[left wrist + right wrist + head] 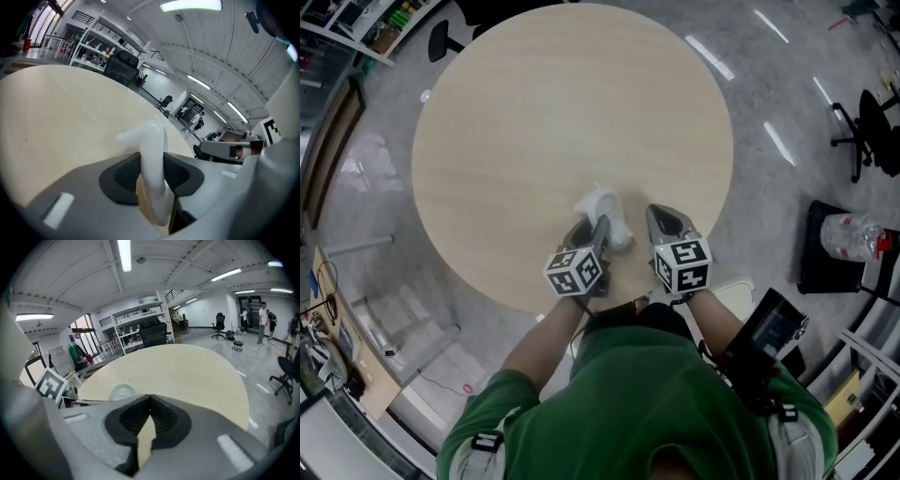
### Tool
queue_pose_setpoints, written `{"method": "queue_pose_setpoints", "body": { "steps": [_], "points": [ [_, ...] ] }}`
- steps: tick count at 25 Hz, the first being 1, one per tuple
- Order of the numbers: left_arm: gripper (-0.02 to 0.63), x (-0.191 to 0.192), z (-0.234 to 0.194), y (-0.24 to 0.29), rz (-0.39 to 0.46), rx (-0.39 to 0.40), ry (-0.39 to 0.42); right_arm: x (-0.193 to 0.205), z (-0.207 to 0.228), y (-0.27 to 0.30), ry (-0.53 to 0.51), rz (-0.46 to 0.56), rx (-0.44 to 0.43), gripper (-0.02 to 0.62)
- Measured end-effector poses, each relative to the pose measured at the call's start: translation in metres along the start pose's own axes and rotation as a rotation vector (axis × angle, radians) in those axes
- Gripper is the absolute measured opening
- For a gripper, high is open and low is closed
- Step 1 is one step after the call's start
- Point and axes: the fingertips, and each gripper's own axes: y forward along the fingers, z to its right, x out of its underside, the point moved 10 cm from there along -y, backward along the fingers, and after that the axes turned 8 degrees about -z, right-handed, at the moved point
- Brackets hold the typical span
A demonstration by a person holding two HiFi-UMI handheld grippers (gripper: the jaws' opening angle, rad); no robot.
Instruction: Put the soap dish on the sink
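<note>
The white soap dish stands on edge just above the near part of the round wooden table. My left gripper is shut on it. In the left gripper view the dish sits upright between the two black pads, its rim poking out past the fingertips. My right gripper hovers close to the right of the dish with its jaws shut on nothing. From the right gripper view the black pads meet at the tips, and the soap dish shows to the left beside the left gripper's marker cube.
The table's near edge runs just under both grippers. On the floor to the right lie a black mat with a clear plastic bottle and an office chair. Shelving stands at the far left.
</note>
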Motion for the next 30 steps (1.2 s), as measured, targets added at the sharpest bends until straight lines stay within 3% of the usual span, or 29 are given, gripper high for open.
{"method": "queue_pose_setpoints", "body": {
  "steps": [15,30],
  "points": [
    [0.176,-0.005,-0.017,0.002,-0.109,-0.074,0.023,-0.011,-0.004,0.006,-0.019,-0.01,0.004,0.002],
    [0.186,-0.003,-0.027,-0.01,-0.114,-0.023,0.09,-0.013,-0.025,0.011,-0.054,-0.017,0.001,0.002]
  ]
}}
